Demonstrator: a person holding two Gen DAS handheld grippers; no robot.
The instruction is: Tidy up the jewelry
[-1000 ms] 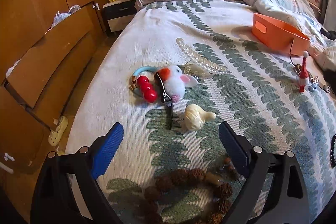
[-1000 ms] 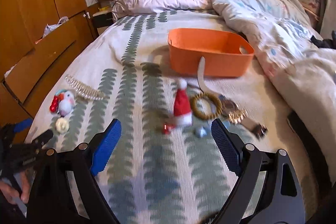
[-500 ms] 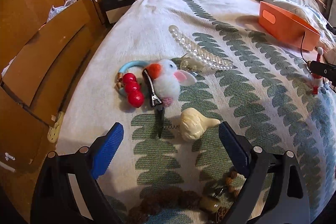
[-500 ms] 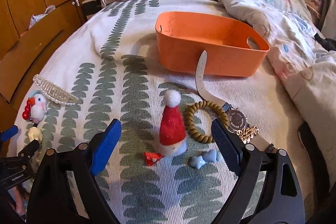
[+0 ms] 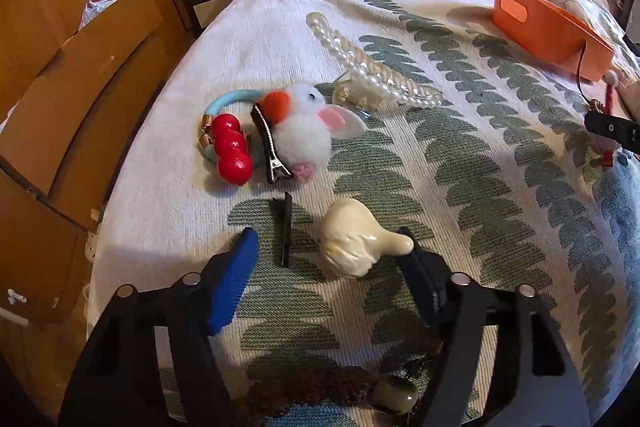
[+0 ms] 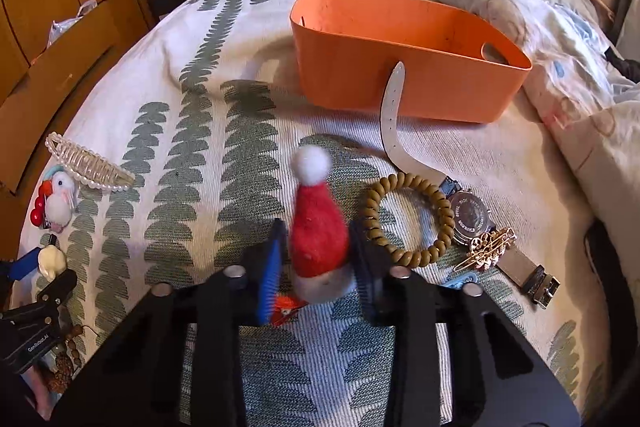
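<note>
In the right wrist view a red felt Santa hat [image 6: 316, 223] with a white pompom stands on the bedspread. My right gripper [image 6: 316, 225] is closing, and its blue pads [image 6: 272, 263] meet the hat's base on both sides. In the left wrist view a cream shell-shaped clip [image 5: 356, 247] and a thin black clip [image 5: 286, 231] lie between the fingers of my left gripper [image 5: 327, 233]. Its jaws are closing. The right finger is at the cream clip's tip, and the left pad [image 5: 234, 279] stands apart. The orange basket [image 6: 400, 87] sits beyond the hat.
A pearl hair claw [image 5: 372, 75], a white pompom bird clip [image 5: 304, 131] and a red bead tie [image 5: 232, 155] lie ahead of the left gripper. A brown bead bracelet [image 5: 320, 387] is under it. An olive coil tie [image 6: 408, 219], a watch [image 6: 472, 215] and a gold clip [image 6: 488, 247] lie right of the hat.
Both grippers came down and forward, and their jaws narrowed. The right pads drew in against the Santa hat. The left fingers now flank the cream clip and the black clip.
</note>
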